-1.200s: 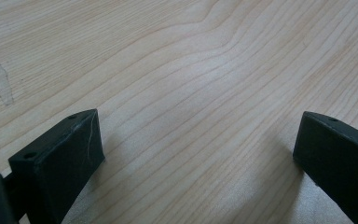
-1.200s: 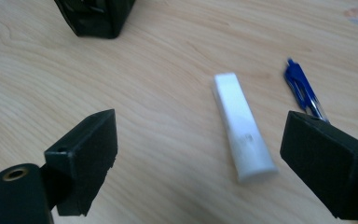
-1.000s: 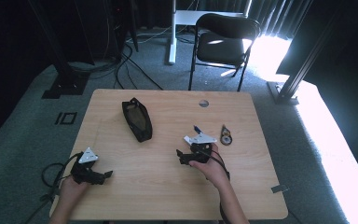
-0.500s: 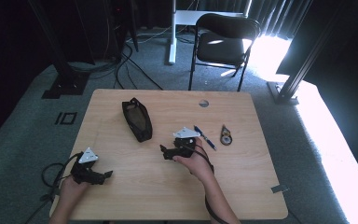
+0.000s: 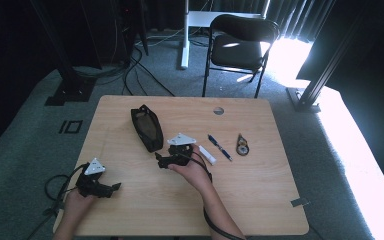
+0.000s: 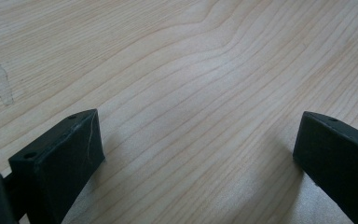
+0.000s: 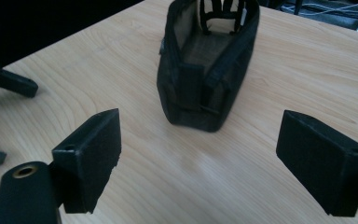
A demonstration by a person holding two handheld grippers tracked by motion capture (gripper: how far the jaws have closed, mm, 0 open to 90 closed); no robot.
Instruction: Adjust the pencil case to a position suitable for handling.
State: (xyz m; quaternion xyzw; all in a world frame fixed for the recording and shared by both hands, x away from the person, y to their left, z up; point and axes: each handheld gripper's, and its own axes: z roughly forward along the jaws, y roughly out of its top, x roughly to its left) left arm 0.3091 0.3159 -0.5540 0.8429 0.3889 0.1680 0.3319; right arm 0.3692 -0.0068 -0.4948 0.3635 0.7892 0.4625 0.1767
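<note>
Occupying the wooden table (image 5: pixel 260 200): black open-topped pouch (image 5: pixel 146 128) left of centre, its far end cut off in the right gripper view. Right gripper (image 5: pixel 161 161), jaws wide and empty, faces the pouch's near end; left gripper (image 5: pixel 114 188), likewise wide, rests near the front-left edge. Pen (image 5: pixel 220 147), white stick, possibly an eraser (image 5: pixel 207 154), and small round item (image 5: pixel 242 145), too small to identify, lie right of centre.

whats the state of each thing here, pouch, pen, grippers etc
black pouch: open at the top, lying on the table
right gripper: open, empty, facing the pouch
left gripper: open, empty, over bare table
pen: lying flat
white eraser: lying flat
</note>
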